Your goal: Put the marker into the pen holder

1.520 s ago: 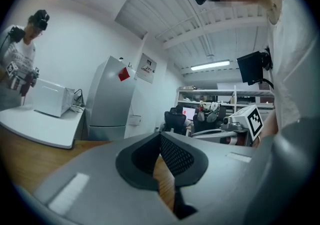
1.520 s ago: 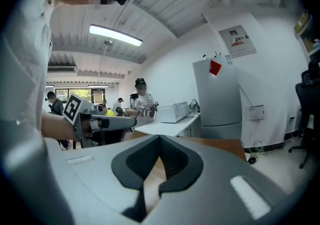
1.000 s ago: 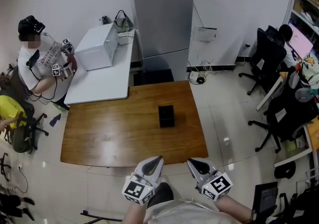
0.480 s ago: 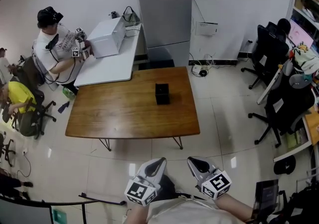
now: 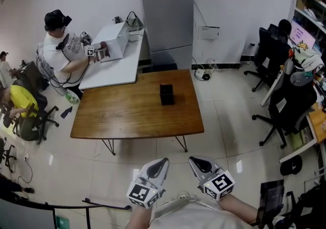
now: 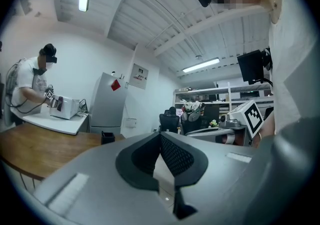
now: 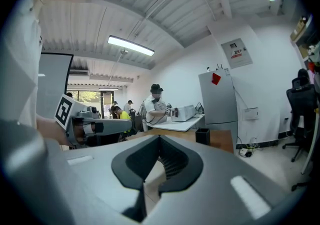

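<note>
The black pen holder stands on the right half of the brown wooden table, well ahead of me across a stretch of floor. No marker shows in any view. My left gripper and right gripper hang side by side at the bottom of the head view, close to my body, both shut with nothing between the jaws. The left gripper view has the pen holder small and far beyond its closed tips. The right gripper view has the pen holder beyond its own tips.
A grey refrigerator stands behind the table. A white table with a white box on it stands at the back left, where a person works with grippers. Office chairs and desks line the right side.
I have stepped back from the wooden table, so it and the pen holder sit farther off and tiled floor now lies between. Both grippers stay shut and low.
</note>
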Tool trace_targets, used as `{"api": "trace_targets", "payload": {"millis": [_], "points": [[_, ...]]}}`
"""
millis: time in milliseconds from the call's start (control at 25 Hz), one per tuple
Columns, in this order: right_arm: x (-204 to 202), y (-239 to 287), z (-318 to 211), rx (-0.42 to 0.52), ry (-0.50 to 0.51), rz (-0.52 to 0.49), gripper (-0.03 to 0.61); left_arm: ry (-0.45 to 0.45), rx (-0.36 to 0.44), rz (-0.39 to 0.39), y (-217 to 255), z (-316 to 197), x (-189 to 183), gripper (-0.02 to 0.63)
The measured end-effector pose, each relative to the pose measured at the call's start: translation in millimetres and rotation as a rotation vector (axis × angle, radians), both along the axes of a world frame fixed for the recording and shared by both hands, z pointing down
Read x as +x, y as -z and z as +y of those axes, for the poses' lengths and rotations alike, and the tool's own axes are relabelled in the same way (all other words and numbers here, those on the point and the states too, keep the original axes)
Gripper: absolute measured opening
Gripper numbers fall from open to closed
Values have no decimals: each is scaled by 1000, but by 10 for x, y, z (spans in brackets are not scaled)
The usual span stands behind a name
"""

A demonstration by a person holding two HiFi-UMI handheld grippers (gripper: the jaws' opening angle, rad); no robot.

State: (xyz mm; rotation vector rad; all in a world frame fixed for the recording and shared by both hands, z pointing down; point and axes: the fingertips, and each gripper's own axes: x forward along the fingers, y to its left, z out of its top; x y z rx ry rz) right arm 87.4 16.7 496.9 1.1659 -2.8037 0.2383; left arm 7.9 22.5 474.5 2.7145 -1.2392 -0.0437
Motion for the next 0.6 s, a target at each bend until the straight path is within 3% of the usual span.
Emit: {"api": "trace_targets", "payload": {"millis": [320, 600], "points": [[-295, 165, 146, -40, 4, -72, 2, -10, -2, 17, 109, 102, -227, 17], [-324, 260, 166, -8, 8, -39, 2, -19, 3, 29, 144, 129, -263, 17]]}}
